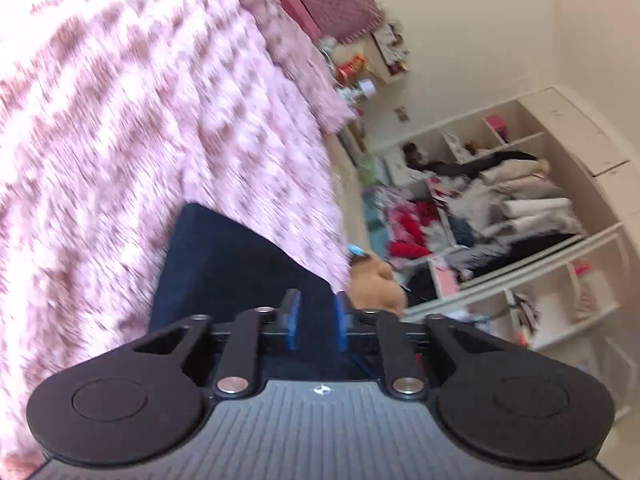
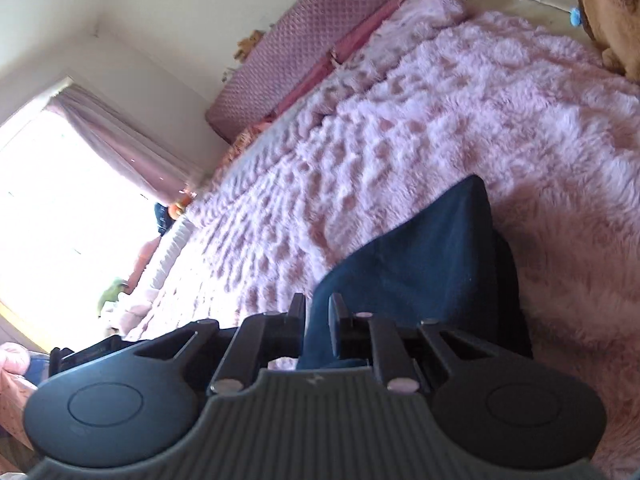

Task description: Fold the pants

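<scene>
The dark navy pants [image 1: 224,264] hang as a folded panel over the pink fluffy bedspread [image 1: 120,120]. My left gripper [image 1: 317,312], with blue pads, is shut on the near edge of the pants. In the right wrist view the pants [image 2: 420,268] stretch away from my right gripper [image 2: 316,312], whose black fingers are shut on the cloth's edge. The pants are lifted and slope down toward the bedspread [image 2: 440,120]. The left view is blurred.
A brown teddy bear [image 1: 376,284] sits at the bed's edge and shows in the right wrist view [image 2: 612,16]. Open white shelves [image 1: 500,220] full of clothes stand beyond the bed. A padded headboard [image 2: 304,48] and a bright curtained window [image 2: 60,208] lie behind.
</scene>
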A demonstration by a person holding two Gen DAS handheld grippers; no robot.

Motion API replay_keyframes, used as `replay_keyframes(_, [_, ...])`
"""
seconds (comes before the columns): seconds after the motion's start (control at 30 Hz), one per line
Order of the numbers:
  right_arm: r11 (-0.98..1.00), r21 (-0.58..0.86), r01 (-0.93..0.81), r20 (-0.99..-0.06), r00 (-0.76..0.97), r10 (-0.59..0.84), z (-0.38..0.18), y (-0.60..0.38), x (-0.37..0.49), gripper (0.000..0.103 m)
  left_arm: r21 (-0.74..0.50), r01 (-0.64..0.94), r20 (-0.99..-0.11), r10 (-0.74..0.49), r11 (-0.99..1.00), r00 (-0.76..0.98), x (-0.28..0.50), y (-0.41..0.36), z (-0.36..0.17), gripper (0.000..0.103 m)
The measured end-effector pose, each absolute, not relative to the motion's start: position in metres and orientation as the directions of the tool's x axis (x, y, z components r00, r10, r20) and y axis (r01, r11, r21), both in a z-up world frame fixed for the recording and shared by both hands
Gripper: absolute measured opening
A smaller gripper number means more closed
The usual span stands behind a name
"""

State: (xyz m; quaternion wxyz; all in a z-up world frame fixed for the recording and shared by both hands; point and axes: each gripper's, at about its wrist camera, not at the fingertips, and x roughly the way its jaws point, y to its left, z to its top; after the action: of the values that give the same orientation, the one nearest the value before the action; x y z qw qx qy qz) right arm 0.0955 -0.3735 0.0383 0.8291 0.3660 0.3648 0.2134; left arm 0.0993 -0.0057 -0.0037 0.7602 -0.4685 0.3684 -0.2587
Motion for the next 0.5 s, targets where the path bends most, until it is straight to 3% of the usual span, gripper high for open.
replay_keyframes(0.03, [0.661,0.749,-0.05,-0.492,0.626,0.605,0.026,-0.369,0.097,0.009,-0.917,0.045,-0.312,-0.783,0.396,0.538,0.105,-0.011,-0.019,0.002])
replay_keyframes(0.13, [0.675,0.735,0.056,-0.573,0.582,0.576,-0.004,-0.371,0.096,0.0,-0.861,0.045,-0.434,-0.778,0.506,0.454,0.106,-0.043,-0.046,0.002])
replay_keyframes(0.27, [0.635,0.755,0.163,-0.58,0.619,0.53,-0.021,-0.394,0.084,0.0,-0.796,0.106,-0.512,-0.758,0.595,0.405,0.092,-0.075,-0.067,0.0])
replay_keyframes(0.5, [0.622,0.733,0.277,-0.584,0.724,0.366,-0.024,-0.424,0.072,0.0,-0.69,0.207,-0.61,-0.711,0.694,0.35,0.071,-0.105,-0.048,0.0])
